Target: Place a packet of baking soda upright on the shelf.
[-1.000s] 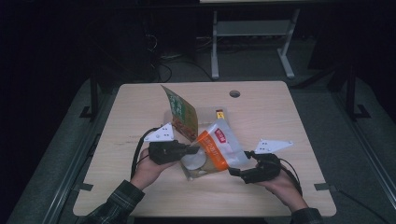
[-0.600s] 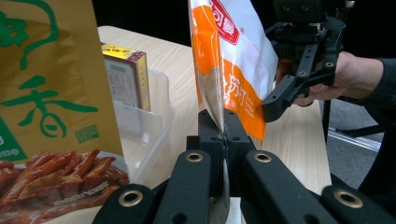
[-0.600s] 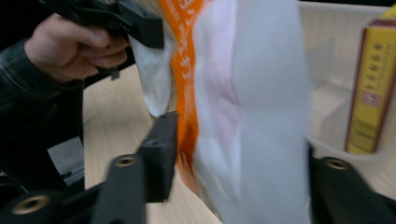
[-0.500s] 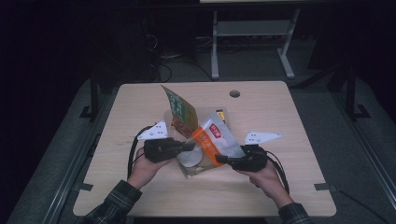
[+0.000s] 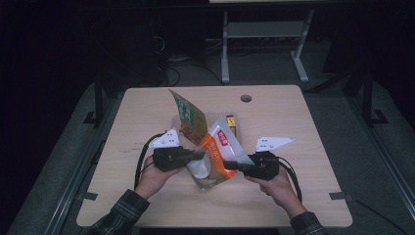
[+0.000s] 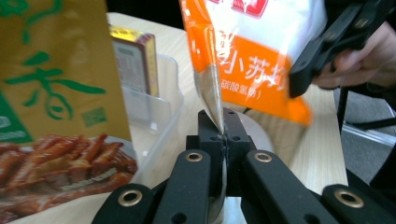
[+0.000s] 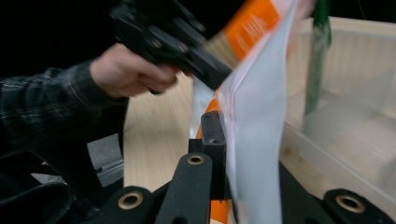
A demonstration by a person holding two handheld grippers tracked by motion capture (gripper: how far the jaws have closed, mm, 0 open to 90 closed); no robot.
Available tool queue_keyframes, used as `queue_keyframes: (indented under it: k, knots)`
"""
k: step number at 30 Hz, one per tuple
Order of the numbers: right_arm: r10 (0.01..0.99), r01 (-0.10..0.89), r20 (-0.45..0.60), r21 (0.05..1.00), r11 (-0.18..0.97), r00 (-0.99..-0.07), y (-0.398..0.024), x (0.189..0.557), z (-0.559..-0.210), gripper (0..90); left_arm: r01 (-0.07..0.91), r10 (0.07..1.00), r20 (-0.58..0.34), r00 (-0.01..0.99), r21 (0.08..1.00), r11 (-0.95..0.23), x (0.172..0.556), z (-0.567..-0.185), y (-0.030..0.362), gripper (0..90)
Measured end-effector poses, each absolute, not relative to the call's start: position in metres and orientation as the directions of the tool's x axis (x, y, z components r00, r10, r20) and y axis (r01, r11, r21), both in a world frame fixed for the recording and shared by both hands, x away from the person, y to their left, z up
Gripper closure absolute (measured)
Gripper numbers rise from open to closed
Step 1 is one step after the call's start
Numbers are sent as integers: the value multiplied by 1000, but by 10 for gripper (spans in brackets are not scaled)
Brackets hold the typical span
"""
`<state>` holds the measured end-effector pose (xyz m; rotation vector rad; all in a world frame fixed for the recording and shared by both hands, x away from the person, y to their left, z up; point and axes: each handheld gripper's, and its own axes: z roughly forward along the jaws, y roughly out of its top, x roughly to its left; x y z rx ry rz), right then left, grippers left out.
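Orange-and-white pouch held up off the tabletop between both grippers, near the front middle, just beside a clear tub. Left gripper fingers are fully closed, pinching the pouch's side seam; in the left gripper view the seam edge runs straight down into the closed fingers. Right gripper has just been closing, and the fingers now clamp the opposite edge, with white film caught between them in the right gripper view. Green-and-gold snack bag stands upright in the tub behind the pouch, with a small yellow box next to it. The pouch looks like thin, soft plastic film, light to moderate in weight, with loose powder settled low in it, so it probably sags and swings if tugged. The film is likely slick, and a flat pinch on a panel could slide. The crimped seams are the stiffest part and the best place to hold, which is where both grippers sit. Pulling the seams apart too hard risks tearing or spilling, so keep it upright. I can't tell whether the top is sealed or open.
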<state>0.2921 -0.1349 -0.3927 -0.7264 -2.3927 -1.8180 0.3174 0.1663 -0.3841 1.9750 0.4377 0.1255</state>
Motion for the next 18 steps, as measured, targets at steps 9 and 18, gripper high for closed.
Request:
queue_keyframes:
  k: [9, 18]
  knots:
    - [320, 356, 284, 914, 193, -904, -132, 289, -383, 900, 248, 328, -110, 938, 874, -418, 313, -395, 150, 869]
    - [302, 335, 268, 922, 196, -915, -141, 282, -375, 900, 230, 350, -66, 934, 862, -452, 313, -395, 149, 640]
